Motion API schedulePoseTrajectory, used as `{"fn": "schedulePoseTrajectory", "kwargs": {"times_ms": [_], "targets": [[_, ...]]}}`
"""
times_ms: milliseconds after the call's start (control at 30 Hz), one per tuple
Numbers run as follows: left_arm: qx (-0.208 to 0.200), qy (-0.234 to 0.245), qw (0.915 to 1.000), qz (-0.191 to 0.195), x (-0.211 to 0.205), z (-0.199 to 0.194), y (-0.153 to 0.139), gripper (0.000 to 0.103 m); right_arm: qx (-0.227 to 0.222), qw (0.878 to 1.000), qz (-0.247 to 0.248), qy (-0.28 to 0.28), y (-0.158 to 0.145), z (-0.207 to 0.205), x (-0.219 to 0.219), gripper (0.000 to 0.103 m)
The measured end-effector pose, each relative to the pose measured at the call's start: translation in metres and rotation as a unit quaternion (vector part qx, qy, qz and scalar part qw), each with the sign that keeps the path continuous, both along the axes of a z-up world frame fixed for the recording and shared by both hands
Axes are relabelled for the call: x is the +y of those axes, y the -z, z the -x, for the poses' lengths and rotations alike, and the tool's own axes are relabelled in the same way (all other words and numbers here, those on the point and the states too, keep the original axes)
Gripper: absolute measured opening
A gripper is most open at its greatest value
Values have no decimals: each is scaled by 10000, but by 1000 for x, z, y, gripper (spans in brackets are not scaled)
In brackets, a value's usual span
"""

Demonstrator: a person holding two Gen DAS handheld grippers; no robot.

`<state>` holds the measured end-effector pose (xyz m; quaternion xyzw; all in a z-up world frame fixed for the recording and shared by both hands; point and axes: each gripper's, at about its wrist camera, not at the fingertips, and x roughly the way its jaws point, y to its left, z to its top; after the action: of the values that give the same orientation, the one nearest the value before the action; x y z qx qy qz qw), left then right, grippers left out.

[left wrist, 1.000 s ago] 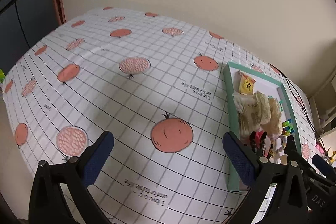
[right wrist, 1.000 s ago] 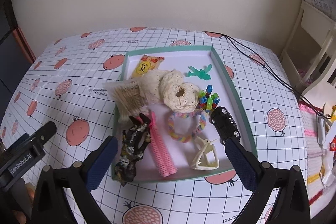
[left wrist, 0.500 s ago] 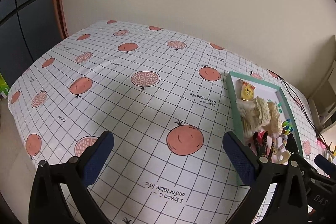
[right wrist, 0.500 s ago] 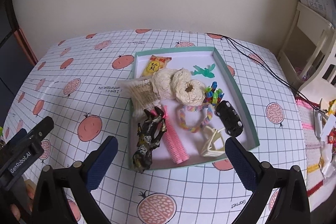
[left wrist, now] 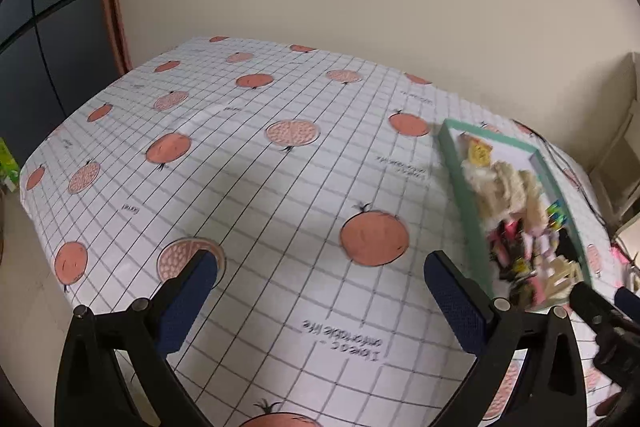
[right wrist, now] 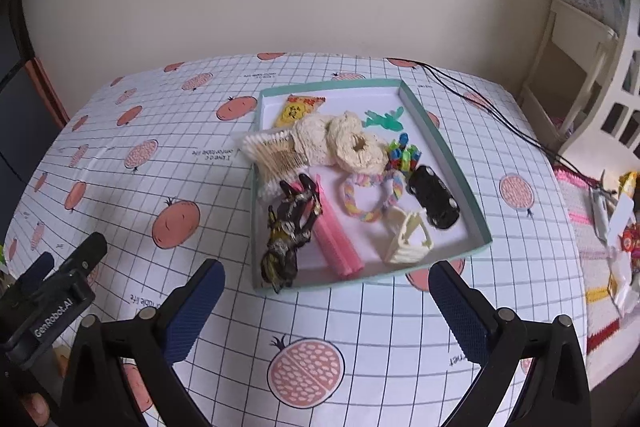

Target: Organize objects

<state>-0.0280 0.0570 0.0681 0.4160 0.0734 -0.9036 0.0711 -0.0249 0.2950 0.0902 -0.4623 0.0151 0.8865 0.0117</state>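
Right wrist view: 1 teal tray rests on a table covered by a gridded cloth printed with orange fruit; the right gripper hovers just in front of the tray's near rim, its 2 blue-padded fingers spread wide apart and holding nothing. The tray holds 1 yellow snack packet at the far end, 1 green plastic figure, 2 cream crocheted rings overlapping each other, 1 bundle of cotton swabs leaning over the left rim, 1 cluster of small multicoloured clips, 1 pastel braided bracelet, 1 black toy car near the right wall, 1 cream claw hair clip, 1 pink comb and 1 dark patterned hair clip lying partly across the comb. 1 black cable trails across the cloth beyond the tray. Left wrist view: the left gripper hangs above bare cloth well to the left of the tray, its 2 fingers likewise wide apart and empty; the tray's contents are blurred in this view.
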Motion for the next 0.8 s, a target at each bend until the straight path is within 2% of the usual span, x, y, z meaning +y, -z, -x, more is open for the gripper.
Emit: {"fn": "schedulePoseTrajectory", "kwargs": {"times_ms": [233,367,800], "targets": [[-153,191,9993,274,1,-13,28,103,-181,9997,176,68,26,-14,-3,103],[-208,211,9992,271,0,-18,37,103,-232,9997,13,79,42,-20,-9,103],[-418,323,9984,216,-11,-25,67,103,-581,9979,-92,256,95,-29,-10,103]]}}
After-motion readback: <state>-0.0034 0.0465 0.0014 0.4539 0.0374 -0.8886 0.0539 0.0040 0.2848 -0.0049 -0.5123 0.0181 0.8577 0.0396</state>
